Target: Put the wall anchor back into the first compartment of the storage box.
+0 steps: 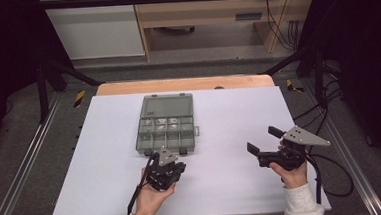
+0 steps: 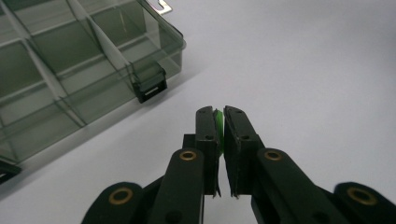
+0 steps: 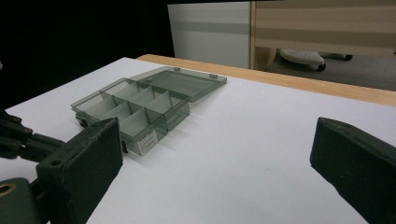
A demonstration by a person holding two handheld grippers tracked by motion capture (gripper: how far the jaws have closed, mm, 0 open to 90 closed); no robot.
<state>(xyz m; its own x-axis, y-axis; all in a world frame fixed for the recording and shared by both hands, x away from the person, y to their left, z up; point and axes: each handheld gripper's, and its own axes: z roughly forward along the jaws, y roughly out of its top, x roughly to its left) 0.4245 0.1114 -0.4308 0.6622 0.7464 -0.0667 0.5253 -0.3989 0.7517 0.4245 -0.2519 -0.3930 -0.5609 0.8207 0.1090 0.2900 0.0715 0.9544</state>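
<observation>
Black jaws of the left claw (image 2: 218,122) press together on a thin green piece (image 2: 218,125) at the lower centre of the left gripper view, only its edge showing between the pads. Beyond them, at the upper left of that frame, sits a smoky clear compartment box (image 2: 70,70) with a dark latch (image 2: 150,87) on its near wall.

From the high view, the box (image 1: 166,131) lies at the centre of the white worktop (image 1: 229,115), its lid (image 1: 168,107) folded flat toward the far edge and a small green item (image 1: 143,135) in a compartment at its left side. The left claw (image 1: 154,157) hovers just beside the box's near edge, held by the person's left hand (image 1: 151,197) rising from the bottom of the frame.

At the lower right of the high view, the right hand (image 1: 292,174) holds the right claw (image 1: 261,139) with its jaws spread wide and nothing between them, well apart from the box. The right gripper view shows those jaws at the lower left and lower right, the box (image 3: 135,105) in the left half of the frame, and a wooden worktop edge (image 3: 280,79) behind.
</observation>
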